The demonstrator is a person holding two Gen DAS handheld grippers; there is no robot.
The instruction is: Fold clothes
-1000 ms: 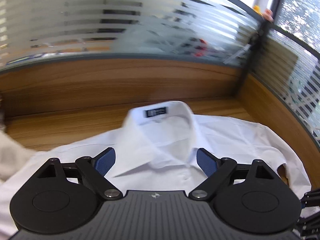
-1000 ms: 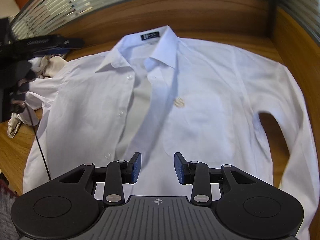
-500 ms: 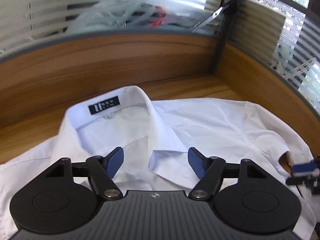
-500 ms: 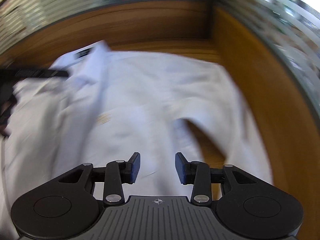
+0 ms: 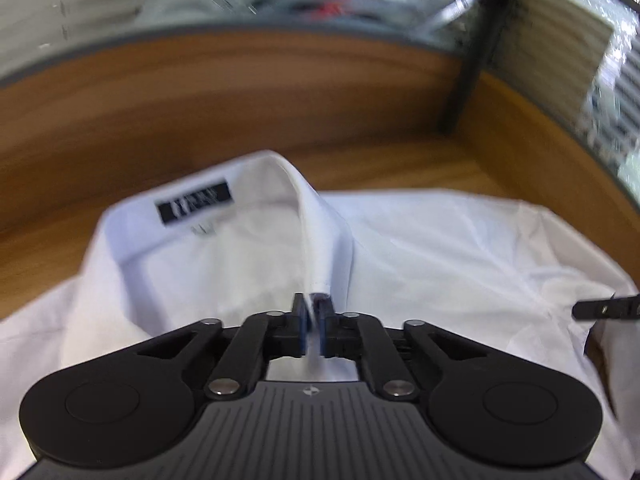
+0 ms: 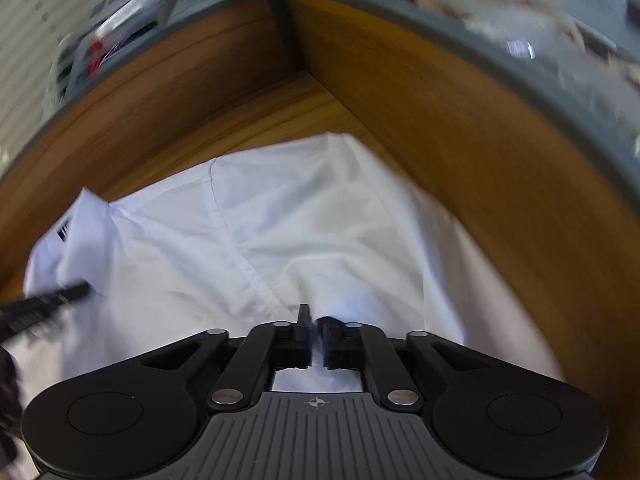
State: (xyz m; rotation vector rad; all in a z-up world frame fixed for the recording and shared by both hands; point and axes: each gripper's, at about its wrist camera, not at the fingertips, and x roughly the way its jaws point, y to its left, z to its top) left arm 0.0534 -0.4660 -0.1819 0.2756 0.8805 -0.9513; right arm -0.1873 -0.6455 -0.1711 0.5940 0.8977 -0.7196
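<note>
- A white shirt [image 5: 440,248] is spread toward the tabletop's [image 5: 380,168] far corner.
- The left gripper [image 5: 314,320] is clamped on the collar point — the right gripper [image 6: 316,332] on sleeve cloth, likely for folding.

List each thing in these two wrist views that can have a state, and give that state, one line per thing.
white shirt: spread face up on the wooden desk, unbuttoned at the neck, not yet folded.
collar: its front tip lifted, pinched.
left gripper: shut on the collar tip.
right gripper: shut on a raised pinch of shirt fabric near the sleeve.
</note>
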